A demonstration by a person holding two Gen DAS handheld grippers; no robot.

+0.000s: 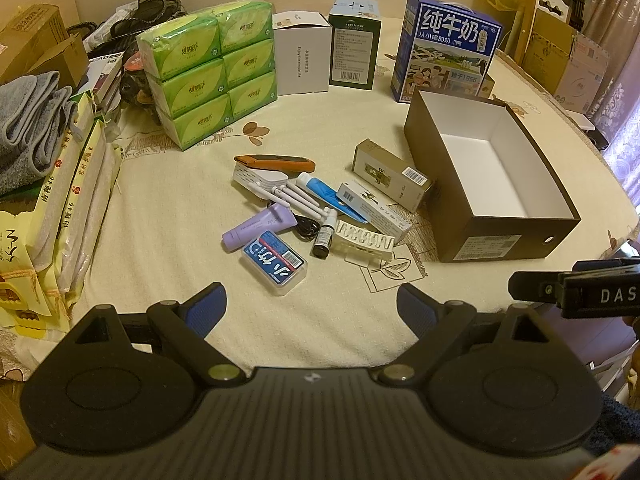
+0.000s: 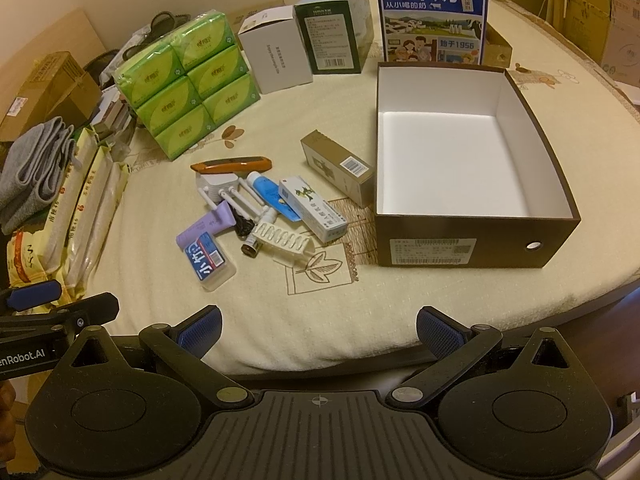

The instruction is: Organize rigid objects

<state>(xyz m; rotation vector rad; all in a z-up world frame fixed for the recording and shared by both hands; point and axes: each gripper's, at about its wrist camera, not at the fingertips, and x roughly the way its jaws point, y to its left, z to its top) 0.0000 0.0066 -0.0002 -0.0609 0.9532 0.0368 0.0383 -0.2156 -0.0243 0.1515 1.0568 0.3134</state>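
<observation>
A heap of small items lies mid-table: an orange utility knife (image 1: 276, 163) (image 2: 232, 165), a purple tube (image 1: 259, 225) (image 2: 205, 227), a blue-labelled clear case (image 1: 275, 265) (image 2: 209, 261), a small dark bottle (image 1: 322, 240) (image 2: 250, 246), a white clip rack (image 1: 365, 241) (image 2: 285, 241), a white carton (image 1: 374, 207) (image 2: 313, 208) and a tan carton (image 1: 391, 174) (image 2: 339, 166). An empty dark shoebox (image 1: 496, 240) (image 2: 472, 248) stands to their right. My left gripper (image 1: 311, 309) and right gripper (image 2: 319, 330) hover open near the table's front edge, nothing between the fingers.
Green tissue packs (image 1: 208, 68) (image 2: 188, 80), a white box (image 1: 302, 54), a dark green box (image 1: 354, 50) and a blue milk carton (image 1: 444, 48) (image 2: 434, 16) line the back. Rice bags (image 1: 68, 208) and a grey towel (image 1: 28, 128) crowd the left. The table edge (image 2: 600, 300) curves at right.
</observation>
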